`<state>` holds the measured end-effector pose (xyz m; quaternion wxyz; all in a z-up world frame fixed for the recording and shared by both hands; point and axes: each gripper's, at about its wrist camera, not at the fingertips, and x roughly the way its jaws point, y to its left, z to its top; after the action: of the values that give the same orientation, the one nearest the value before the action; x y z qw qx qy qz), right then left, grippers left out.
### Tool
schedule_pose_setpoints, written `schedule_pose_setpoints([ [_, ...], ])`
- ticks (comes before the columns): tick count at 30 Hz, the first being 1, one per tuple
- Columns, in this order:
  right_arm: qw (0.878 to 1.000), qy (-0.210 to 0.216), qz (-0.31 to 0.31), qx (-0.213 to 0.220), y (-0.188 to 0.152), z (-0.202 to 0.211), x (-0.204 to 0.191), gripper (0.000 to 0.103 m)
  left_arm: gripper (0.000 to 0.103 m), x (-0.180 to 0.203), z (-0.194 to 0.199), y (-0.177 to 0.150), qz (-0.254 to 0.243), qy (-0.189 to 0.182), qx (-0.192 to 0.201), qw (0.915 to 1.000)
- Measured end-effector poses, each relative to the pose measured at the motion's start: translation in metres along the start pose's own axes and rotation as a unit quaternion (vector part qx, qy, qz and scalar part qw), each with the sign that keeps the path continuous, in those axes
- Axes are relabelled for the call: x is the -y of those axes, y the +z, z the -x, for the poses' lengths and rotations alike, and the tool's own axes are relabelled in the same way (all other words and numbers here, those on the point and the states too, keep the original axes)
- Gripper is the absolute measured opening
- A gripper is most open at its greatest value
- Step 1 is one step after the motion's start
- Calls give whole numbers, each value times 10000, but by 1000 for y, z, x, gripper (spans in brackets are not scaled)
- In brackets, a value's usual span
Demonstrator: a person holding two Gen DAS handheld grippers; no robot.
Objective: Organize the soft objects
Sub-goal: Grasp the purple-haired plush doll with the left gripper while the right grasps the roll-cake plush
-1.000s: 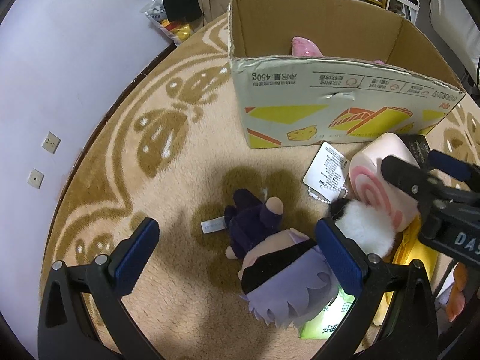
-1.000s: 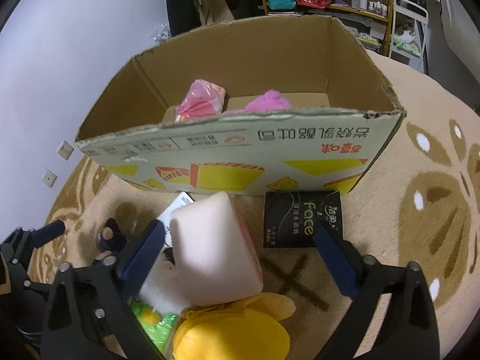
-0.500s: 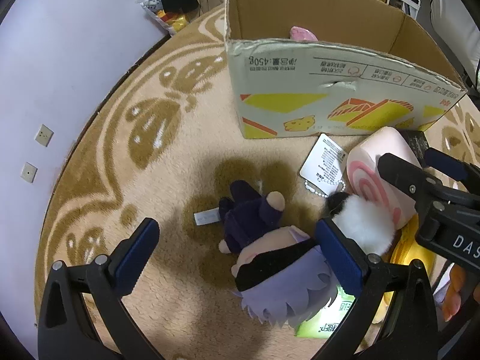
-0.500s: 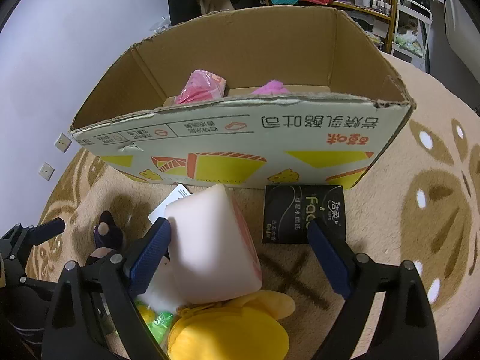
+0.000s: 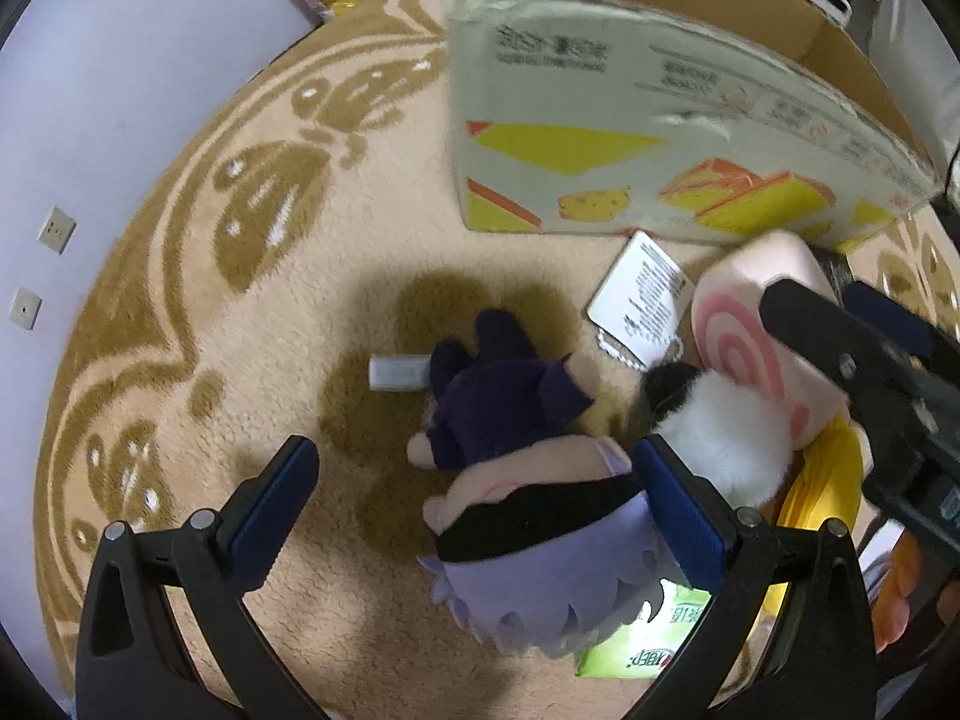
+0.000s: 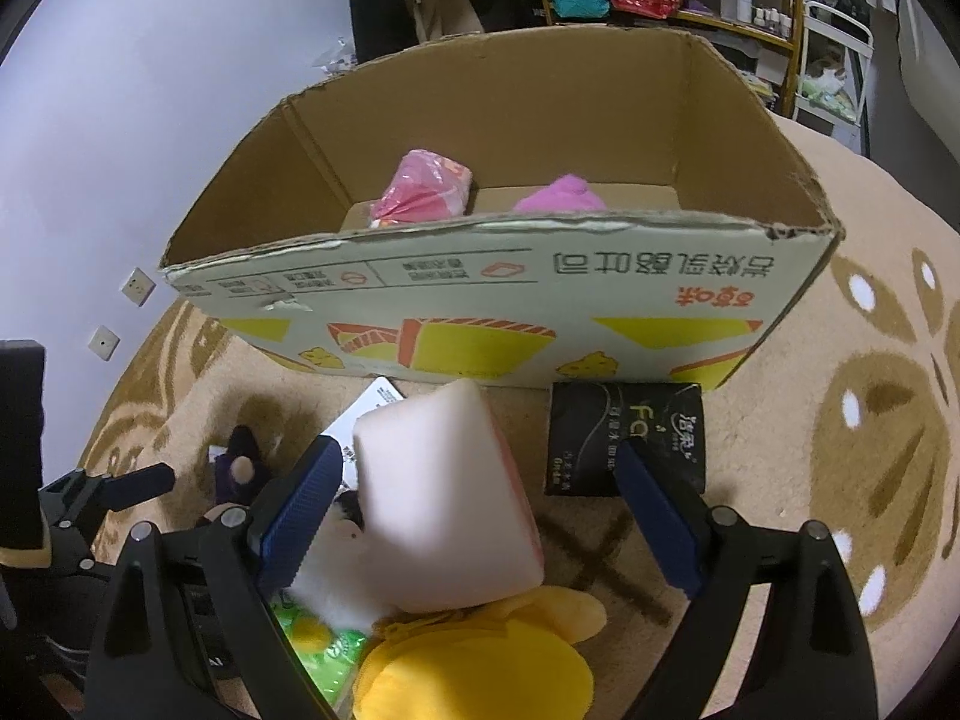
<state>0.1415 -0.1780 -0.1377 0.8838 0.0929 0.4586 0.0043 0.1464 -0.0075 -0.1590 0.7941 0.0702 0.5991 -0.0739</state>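
A plush doll (image 5: 528, 480) with lilac hair and a dark purple outfit lies on the rug. My left gripper (image 5: 474, 510) hangs over it, open, with the doll's head against the right finger's side. A pink-and-white swirl roll cushion (image 6: 444, 504) lies in front of the cardboard box (image 6: 480, 300). My right gripper (image 6: 477, 507) straddles it with its jaws closing. The left pad is near the cushion's edge and the right pad stands well off it. A pink packet (image 6: 426, 186) and a magenta soft item (image 6: 558, 198) lie inside the box.
A white fluffy plush (image 5: 720, 438), a yellow plush (image 6: 480, 660) and a green packet (image 5: 648, 642) crowd beside the cushion. A black tissue pack (image 6: 624, 438) lies by the box's front wall. A white tag (image 5: 642, 294) rests on the patterned rug (image 5: 240, 300). A wall stands to the left.
My left gripper has sunk closer to the doll and tilted, so the box now fills more of the upper view. The right gripper's jaws have narrowed around the roll cushion.
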Motion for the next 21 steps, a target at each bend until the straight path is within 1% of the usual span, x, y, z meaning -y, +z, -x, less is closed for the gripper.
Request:
schedule_pose_setpoints([
  [2,10000,-19,55,-51,0,-3,-2,81,103,4,-3,-1,-93,43,-79,9999],
  [3,10000,13,47,-68,0,-4,-2,81,103,5,-6,-2,-119,41,-145,9998],
  [5,9999,52,42,-91,-1,-5,-3,79,97,6,-13,-2,-168,55,-285,9994],
  [6,9999,79,57,-108,-1,-6,-3,75,96,6,-16,-2,-164,1,-361,9992],
  [7,9998,111,66,-140,-1,-7,-4,74,92,5,-18,-3,-154,-46,-404,9991],
  [9,9996,154,62,-216,-2,-9,-5,72,89,6,-18,-2,-173,-76,-383,9991],
  [10,9996,174,68,-223,-2,-9,-6,71,85,7,-18,-2,-200,-92,-363,9991],
  [12,9994,249,35,-256,-3,-9,-6,71,80,8,-18,-1,-256,-153,-340,9990],
  [14,9993,283,-25,-255,-3,-9,-5,71,72,9,-18,0,-305,-220,-321,9988],
  [15,9992,309,-35,-256,-4,-9,-5,71,70,11,-17,-1,-318,-233,-302,9988],
  [17,9989,330,-33,-319,-5,-11,-6,71,67,11,-18,0,-334,-254,-281,9987],
  [21,9989,317,51,-345,-6,-14,-9,74,66,5,-17,1,-311,-297,-267,9987],
])
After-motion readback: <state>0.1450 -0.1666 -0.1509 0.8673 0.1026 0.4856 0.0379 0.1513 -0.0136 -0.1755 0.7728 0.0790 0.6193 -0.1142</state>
